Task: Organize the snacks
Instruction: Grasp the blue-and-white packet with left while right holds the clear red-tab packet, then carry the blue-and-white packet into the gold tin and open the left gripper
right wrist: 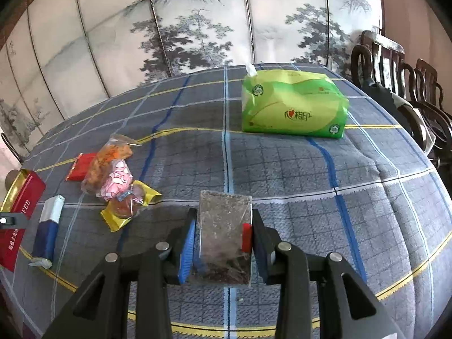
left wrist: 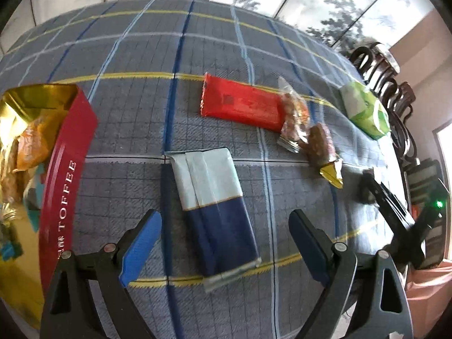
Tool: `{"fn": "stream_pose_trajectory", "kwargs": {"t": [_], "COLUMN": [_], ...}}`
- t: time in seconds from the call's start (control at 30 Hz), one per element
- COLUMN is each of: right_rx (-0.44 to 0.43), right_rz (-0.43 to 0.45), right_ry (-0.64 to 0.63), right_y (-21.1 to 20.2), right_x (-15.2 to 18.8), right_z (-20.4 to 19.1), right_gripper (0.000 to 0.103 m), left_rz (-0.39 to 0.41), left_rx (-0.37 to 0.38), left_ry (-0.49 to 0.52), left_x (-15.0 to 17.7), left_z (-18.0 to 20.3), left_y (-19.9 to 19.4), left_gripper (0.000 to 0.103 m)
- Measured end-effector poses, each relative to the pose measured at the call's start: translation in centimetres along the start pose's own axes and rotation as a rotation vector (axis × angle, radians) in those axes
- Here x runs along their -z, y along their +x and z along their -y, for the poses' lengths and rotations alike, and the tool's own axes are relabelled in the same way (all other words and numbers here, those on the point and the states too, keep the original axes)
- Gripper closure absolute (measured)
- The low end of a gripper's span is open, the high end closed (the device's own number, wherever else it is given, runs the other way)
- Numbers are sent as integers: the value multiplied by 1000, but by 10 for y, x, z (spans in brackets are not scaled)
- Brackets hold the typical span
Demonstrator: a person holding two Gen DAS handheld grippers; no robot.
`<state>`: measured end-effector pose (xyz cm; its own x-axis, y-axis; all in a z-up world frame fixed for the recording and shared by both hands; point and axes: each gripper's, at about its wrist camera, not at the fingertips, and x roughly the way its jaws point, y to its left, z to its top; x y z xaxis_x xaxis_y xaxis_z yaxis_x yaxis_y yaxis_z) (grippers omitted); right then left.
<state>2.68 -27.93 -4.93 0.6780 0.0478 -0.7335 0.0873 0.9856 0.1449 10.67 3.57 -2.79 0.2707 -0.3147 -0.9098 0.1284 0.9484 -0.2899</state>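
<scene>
Snacks are shown spread over a checked tablecloth [left wrist: 135,130] in the left wrist view. A blue-and-pale packet [left wrist: 214,212] lies at lower centre, between the widely parted jaws of the left gripper [left wrist: 226,243], and is not touched by either finger. A red bar [left wrist: 243,104] is seen above it at centre. Two clear-wrapped snacks [left wrist: 308,130] are located to the right of the bar, one overlapping its right end. A red toffee tin [left wrist: 67,169], open and holding wrapped sweets, occupies the left edge. A green tissue pack [left wrist: 364,110] sits at upper right.

In the right wrist view, a clear packet [right wrist: 224,237] with dark contents is clamped between the fingers of the right gripper [right wrist: 223,240] at lower centre. The tissue pack [right wrist: 293,104] is placed at upper centre-right. The loose snacks [right wrist: 118,180] are grouped at middle left, with the blue-and-pale packet [right wrist: 48,228] and the tin [right wrist: 19,212] at the left edge.
</scene>
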Motion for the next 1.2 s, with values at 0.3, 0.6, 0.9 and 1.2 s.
{"fn": "stream_pose_trajectory", "kwargs": {"t": [0.3, 0.6, 0.9, 1.2], "right_rx": [-47, -35, -44, -20], "right_rz": [18, -16, -17, -22], "right_ry": [8, 23, 56, 45], "right_y": [-3, 3, 5, 7], "right_x": [1, 0, -1, 0], "right_z": [1, 3, 10, 7], "right_gripper": [67, 67, 67, 67], "left_rz": [-39, 23, 135, 199], "left_rx": [-154, -263, -252, -186], "left_ry": [4, 114, 174, 158], "left_x": [0, 7, 34, 52], "left_z": [9, 27, 47, 42], "left_y": [25, 30, -1, -53], "left_gripper": [14, 54, 55, 55]}}
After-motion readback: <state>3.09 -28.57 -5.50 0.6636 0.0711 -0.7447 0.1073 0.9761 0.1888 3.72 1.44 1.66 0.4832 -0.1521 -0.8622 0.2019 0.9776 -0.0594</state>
